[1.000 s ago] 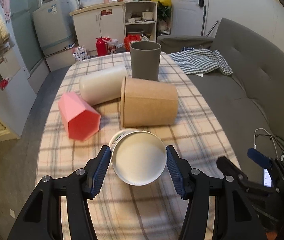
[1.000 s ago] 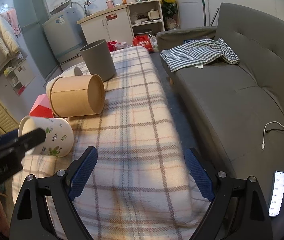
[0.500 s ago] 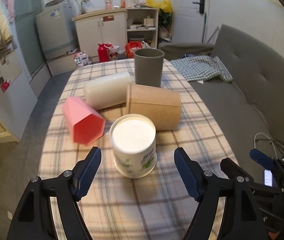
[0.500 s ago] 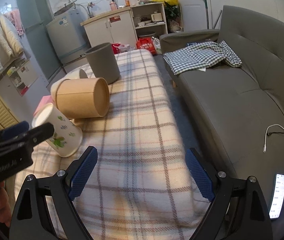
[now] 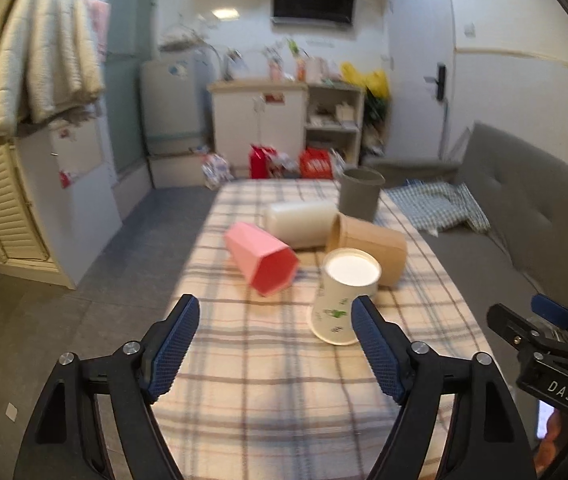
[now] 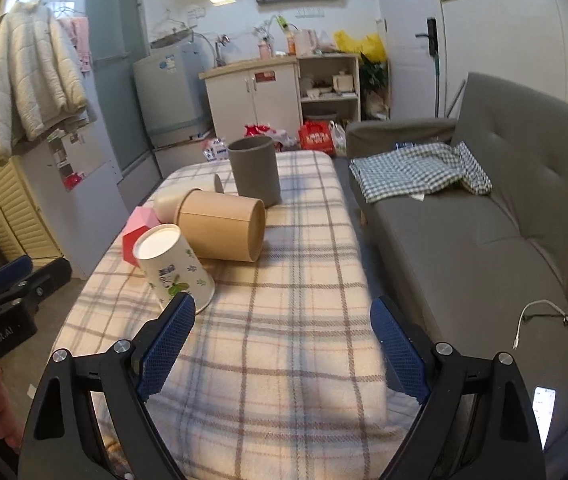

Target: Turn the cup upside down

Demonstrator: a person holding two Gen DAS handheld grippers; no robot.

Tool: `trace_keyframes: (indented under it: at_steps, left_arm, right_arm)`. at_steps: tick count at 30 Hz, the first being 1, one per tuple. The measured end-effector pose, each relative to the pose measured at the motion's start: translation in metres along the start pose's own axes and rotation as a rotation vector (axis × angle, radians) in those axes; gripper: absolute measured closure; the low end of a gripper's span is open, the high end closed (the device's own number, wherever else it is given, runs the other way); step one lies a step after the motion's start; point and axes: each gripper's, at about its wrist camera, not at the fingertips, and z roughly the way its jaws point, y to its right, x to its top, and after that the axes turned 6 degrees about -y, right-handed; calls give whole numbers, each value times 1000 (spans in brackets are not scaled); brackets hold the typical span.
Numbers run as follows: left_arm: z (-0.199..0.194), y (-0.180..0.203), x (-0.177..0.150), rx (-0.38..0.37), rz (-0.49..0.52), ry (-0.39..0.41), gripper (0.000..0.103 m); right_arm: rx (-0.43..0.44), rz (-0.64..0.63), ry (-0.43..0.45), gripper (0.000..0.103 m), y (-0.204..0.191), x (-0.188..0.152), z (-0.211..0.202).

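Paper cup [image 5: 345,298] stands mouth-down on the plaid surface [image 5: 284,380], axis upright, just ahead and right of my left tongs [image 5: 274,344], which gape wide and empty. Right tongs [image 6: 282,338] also wide, empty, farther off; cup sits to their left.

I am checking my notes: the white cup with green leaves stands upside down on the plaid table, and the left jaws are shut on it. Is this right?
Not quite. The white cup with green leaves does stand upside down on the plaid table, but the left gripper is open and holds nothing, its jaws spread wide with the cup just beyond them. The left wrist view shows this.
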Motion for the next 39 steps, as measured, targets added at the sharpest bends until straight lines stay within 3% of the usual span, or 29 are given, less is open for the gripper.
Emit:
trace_keyframes:
  at_steps: [1,4,7,10,39]
  left_arm:
    - [-5,-3,-7,8,-20,29,10]
    - [-13,-7,-21,13,-28,80,7]
    - [-13,-4,-27,20,-5,78,1]
    - [-12,-6,-32,7,-13,77,0]
    - [-13,-3,-41,17,1,65,0]
  right_arm:
    - [-4,-12,18,13,-2,-3,-3]
    - [0,-27,44,12,-7,-10,-7]
    - [13,-50,55,2,-13,-17,-9]
    - [17,-68,63,2,-18,-19,-10]
    - [21,-69,47,1,-18,-22,-6]
